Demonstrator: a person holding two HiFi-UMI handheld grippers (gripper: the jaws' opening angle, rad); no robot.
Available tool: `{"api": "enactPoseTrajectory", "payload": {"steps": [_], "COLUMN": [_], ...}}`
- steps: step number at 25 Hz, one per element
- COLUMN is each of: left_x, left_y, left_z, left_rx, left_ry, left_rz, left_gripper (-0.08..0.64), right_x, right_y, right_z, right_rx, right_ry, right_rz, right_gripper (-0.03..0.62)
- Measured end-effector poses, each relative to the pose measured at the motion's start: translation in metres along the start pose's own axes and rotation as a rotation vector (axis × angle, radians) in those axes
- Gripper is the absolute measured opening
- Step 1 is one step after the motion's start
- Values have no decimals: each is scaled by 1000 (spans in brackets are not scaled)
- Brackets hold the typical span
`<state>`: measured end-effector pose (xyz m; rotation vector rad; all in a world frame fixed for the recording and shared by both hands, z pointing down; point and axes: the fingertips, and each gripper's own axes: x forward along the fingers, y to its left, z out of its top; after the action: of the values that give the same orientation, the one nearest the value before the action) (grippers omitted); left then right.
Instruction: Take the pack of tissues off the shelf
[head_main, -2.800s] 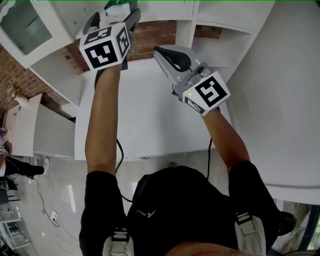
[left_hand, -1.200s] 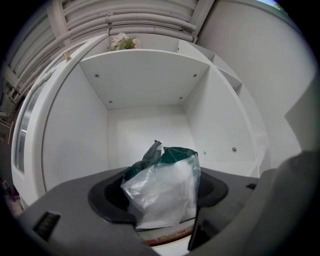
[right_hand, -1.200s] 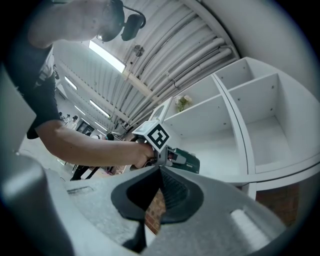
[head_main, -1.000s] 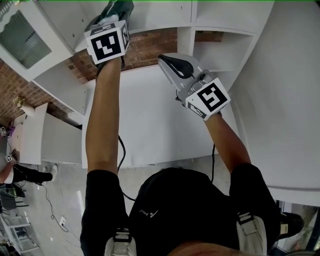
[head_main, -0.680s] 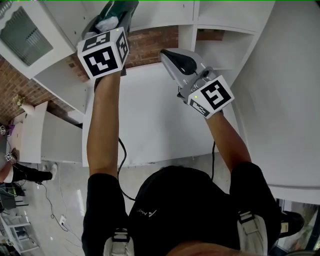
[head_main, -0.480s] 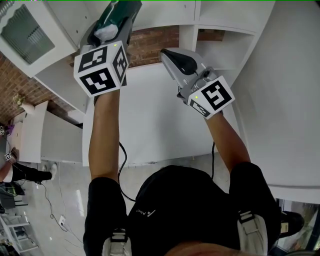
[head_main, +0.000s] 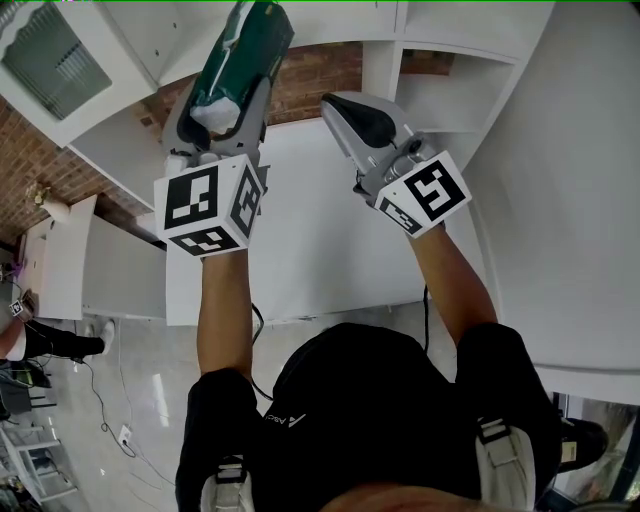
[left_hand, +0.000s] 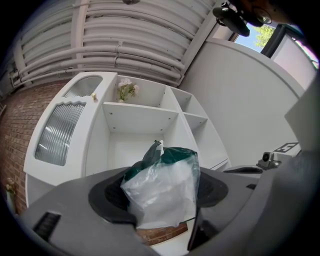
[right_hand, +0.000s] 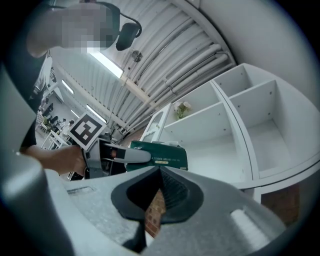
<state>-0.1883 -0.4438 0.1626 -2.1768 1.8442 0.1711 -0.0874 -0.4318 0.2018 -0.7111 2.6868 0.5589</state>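
pack of tissues (head_main: 238, 60): oblong soft pack in dark green wrap; one end is clear film with white tissues showing through.
grip: clamped between the two jaws of the left claw (left_hand: 161, 200), clear end nearest the claw's camera, green end sticking out past the jaw tips.
place: in the air before the white shelf (head_main: 440, 35), touching none of its boards.
shelf: open white compartments.

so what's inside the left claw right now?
A green-and-clear plastic pack of tissues, clamped in the left claw. Nothing else shows between the jaws. The pack blocks the lower part of the white shelf compartment behind it.
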Motion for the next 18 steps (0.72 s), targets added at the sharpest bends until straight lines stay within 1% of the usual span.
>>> {"api": "enactPoseTrajectory", "payload": {"steps": [8, 18], "left_x": [-20, -25], "left_y": [-14, -21], "left_z": [-8, -7], "left_rx": [3, 23], "left_ry": [-9, -23], "left_rz": [-24, -31], "left_gripper": [310, 310], "right_x": [-8, -11], "right_y": [-2, -3], "right_z": [-1, -3], "right_rx": [-5, -15], "right_ry": [-5, 4], "right_rz": [-29, -36], "right_gripper": [0, 0]}}
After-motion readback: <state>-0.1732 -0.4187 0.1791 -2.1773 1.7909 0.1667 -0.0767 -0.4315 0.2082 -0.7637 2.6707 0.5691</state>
